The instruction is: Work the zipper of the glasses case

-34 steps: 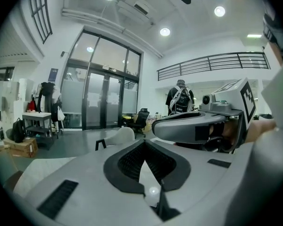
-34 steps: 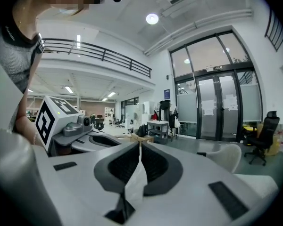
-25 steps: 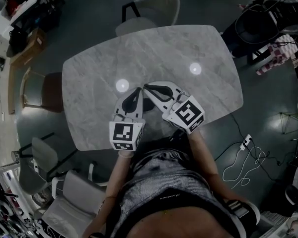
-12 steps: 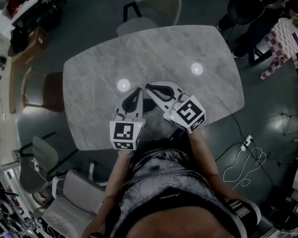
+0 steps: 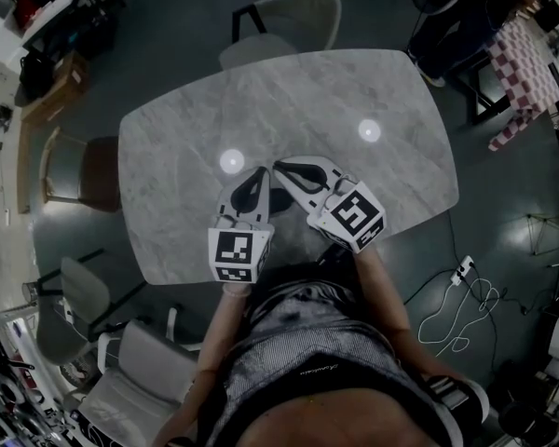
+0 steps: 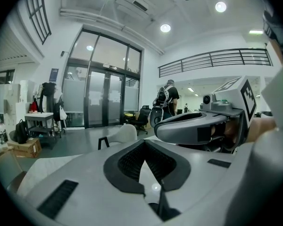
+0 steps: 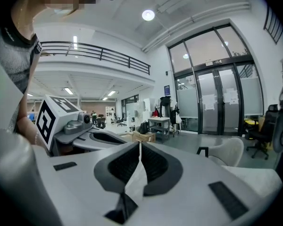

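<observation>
1. Left gripper [image 5: 261,170] and right gripper [image 5: 278,164]: both sets of jaws pressed together on nothing, tips close together above the tabletop [image 5: 289,101].
2. Tabletop: smooth grey marble-patterned slab with rounded corners.
3. Glasses case: not discernible in any view. A dark patch [image 5: 278,198] between the grippers cannot be identified.
4. Handling (judged): probably a light, semi-stiff shell that slides on the smooth stone. Steady the body and pinch the small zipper pull.

no legible text anywhere, small print on the shirt [image 5: 307,343] too blurred to read
</observation>
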Available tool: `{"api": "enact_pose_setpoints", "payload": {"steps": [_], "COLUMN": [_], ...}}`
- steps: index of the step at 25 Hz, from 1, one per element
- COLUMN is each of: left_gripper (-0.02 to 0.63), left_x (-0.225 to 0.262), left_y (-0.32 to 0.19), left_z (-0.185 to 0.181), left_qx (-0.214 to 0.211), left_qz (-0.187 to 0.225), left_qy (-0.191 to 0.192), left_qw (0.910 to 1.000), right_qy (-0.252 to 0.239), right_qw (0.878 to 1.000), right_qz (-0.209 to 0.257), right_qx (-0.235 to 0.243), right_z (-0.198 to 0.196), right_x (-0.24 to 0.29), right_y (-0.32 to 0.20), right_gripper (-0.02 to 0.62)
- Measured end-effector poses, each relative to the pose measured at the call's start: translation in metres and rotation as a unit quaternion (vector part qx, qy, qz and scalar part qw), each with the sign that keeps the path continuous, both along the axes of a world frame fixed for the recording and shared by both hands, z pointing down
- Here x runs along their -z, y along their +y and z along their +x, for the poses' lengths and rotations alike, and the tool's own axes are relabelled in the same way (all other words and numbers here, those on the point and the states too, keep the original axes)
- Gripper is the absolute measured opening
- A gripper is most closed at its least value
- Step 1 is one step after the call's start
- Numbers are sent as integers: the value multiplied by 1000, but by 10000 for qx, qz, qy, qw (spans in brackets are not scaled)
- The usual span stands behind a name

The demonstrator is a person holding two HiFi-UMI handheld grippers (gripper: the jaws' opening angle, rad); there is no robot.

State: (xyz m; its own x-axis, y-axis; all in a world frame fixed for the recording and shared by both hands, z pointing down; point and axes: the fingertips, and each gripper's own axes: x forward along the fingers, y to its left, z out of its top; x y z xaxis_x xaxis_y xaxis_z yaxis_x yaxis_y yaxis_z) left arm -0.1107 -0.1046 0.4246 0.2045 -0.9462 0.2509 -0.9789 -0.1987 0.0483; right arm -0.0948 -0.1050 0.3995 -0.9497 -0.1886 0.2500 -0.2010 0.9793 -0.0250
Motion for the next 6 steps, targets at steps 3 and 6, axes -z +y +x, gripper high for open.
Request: {"api": "enact_pose_setpoints", "payload": {"steps": [3,6], "left_gripper": [6,6], "left_x": [-2,-1], "left_y": [0,-1], "left_z": [0,1], "left_qx": [-23,-59], "left_qz": [-28,-54], "left_qy": [-19,12], "left_qw": [10000,10000], "right_qy": [16,44], "right_qw": [10000,10000], "right_qz": [-5,1], "right_qx": [-1,-13], "right_z": [0,0], "right_x": [-2,-2], "right_y": [1,0], "right_gripper": [66,66]}}
